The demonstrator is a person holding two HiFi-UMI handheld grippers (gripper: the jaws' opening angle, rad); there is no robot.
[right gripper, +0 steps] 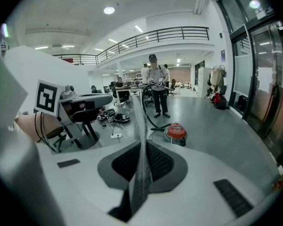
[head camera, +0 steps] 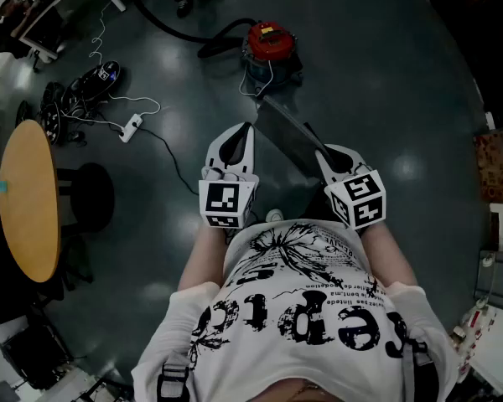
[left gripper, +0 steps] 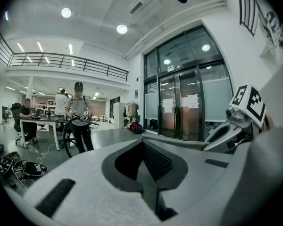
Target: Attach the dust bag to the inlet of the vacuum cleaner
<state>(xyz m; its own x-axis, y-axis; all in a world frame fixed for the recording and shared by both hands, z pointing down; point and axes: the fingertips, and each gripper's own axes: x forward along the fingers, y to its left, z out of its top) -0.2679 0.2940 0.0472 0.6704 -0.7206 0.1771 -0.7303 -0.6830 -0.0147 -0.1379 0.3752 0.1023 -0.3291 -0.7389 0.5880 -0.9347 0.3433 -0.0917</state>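
**2 grippers, 1 clamped on the dust bag (head camera: 287, 131)**

1 gripper carries the load. The right gripper (head camera: 321, 154) is closed on the dust bag, a thin dark grey sheet that its own view shows edge-on between the pads, textured like mesh. From the jaws the bag slants up and away toward the vacuum cleaner (head camera: 269, 43). This stands on the floor (head camera: 386, 82) well ahead, red-topped, with a black hose (head camera: 184, 30) leading off. The left gripper (head camera: 244, 130) has its jaws pressed together with nothing between them. Its tip lies near the bag's far corner, though contact is hard to judge. 1 round wooden table (head camera: 27, 199) stands to the left.
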